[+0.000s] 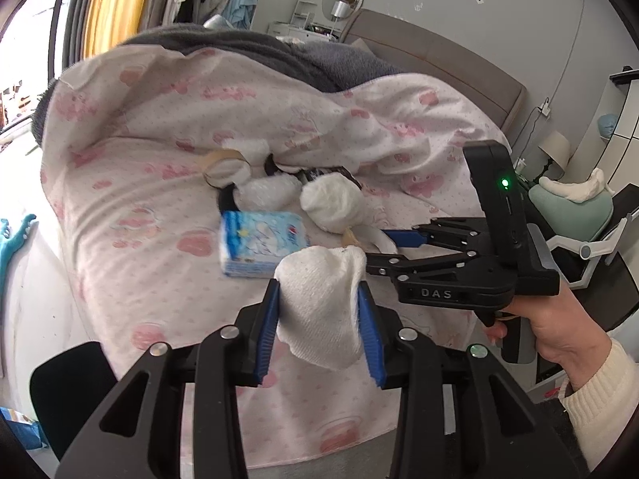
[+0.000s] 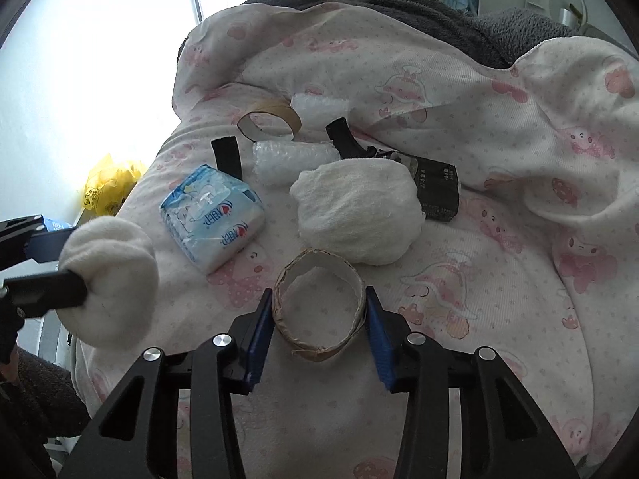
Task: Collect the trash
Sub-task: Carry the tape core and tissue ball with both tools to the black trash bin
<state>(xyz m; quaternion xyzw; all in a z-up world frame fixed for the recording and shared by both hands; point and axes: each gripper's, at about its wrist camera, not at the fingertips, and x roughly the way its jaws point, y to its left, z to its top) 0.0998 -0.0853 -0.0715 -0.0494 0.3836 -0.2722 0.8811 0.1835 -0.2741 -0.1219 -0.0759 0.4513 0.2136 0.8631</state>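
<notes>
L gripper point(image 1: 319, 315) clamps a white crumpled wipe point(image 1: 319, 303), soft, textured, lifted above the pink-print quilt point(image 1: 139, 183). R gripper point(image 2: 319, 315) straddles a flattened cardboard tape ring point(image 2: 319, 307) on the quilt, pads touching its sides w/ the ring deformed.

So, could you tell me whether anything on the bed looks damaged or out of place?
The cardboard ring between the right gripper fingers is squashed out of round, its lower edge frayed. Crumpled white cloth, bubble wrap and a tissue pack litter the quilt.
</notes>
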